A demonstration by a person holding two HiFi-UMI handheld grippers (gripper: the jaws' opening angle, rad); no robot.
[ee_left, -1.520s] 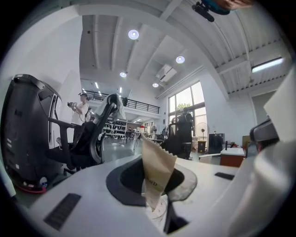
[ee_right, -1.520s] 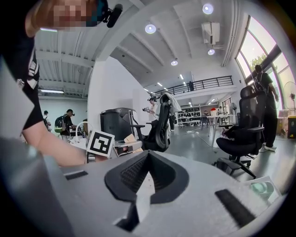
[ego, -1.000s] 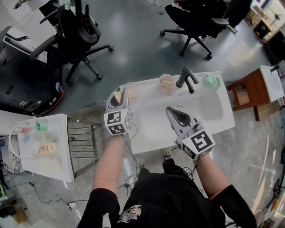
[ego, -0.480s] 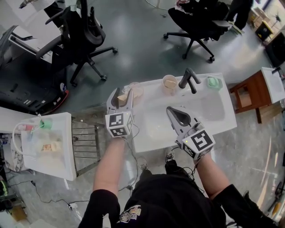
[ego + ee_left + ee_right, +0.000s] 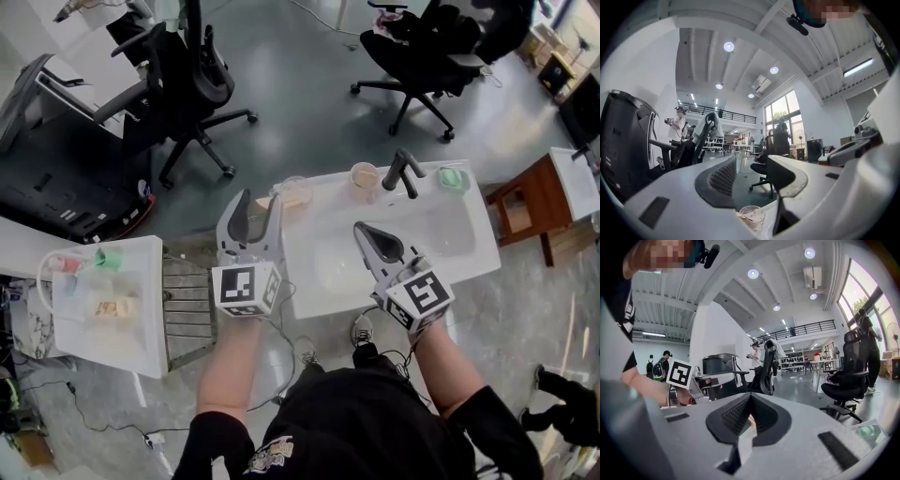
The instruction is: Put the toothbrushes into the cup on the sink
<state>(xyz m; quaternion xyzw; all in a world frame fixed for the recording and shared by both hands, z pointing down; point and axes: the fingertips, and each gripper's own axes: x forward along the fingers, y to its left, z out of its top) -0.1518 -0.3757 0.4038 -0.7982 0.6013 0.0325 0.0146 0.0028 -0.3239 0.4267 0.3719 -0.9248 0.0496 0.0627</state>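
Head view: white sink [image 5: 450,246], centre right. Two cups: clear plastic cup [image 5: 294,191] at its upper-left corner holding pale toothbrushes [image 5: 277,200], count unclear; beige cup [image 5: 364,174] beside black tap [image 5: 403,171].
Left gripper view: left gripper [image 5: 752,165] jaws wide, empty.
Right gripper view: right gripper [image 5: 750,398] pinched together, empty.
Toothbrushes probably light, stiff, slippery; take mid-handle.

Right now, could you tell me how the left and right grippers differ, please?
The left gripper has its fingers spread wide; the right gripper has them closed together. The left gripper points toward the clear cup at the left corner of the sink; the right gripper hangs over its basin. Both hold nothing and carry marker cubes.
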